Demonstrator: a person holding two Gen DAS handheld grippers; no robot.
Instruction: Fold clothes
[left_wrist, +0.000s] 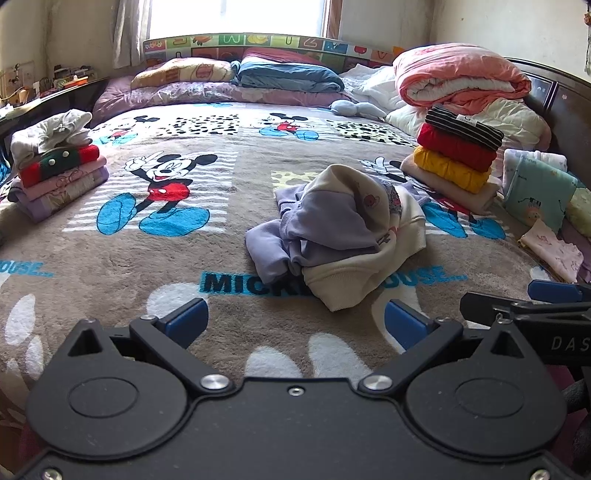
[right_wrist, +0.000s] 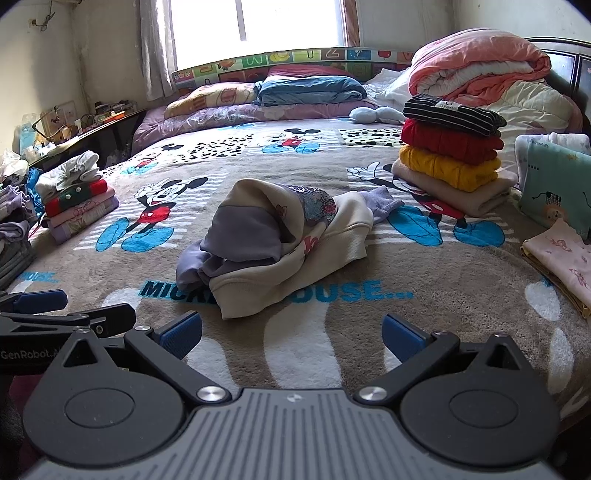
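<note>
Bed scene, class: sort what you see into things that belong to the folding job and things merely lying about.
Belongs to the job:
crumpled sweatshirt
left tool, open
right tool, open
folded stack on the right
folded stack on the left

Just lying about:
pink quilt
blue pillow
cluttered side table
curtain

left gripper: jaws spread wide, empty | right gripper: jaws spread wide, empty, alongside

crumpled sweatshirt lies on the blanket beyond the wide-open left gripper.
</note>
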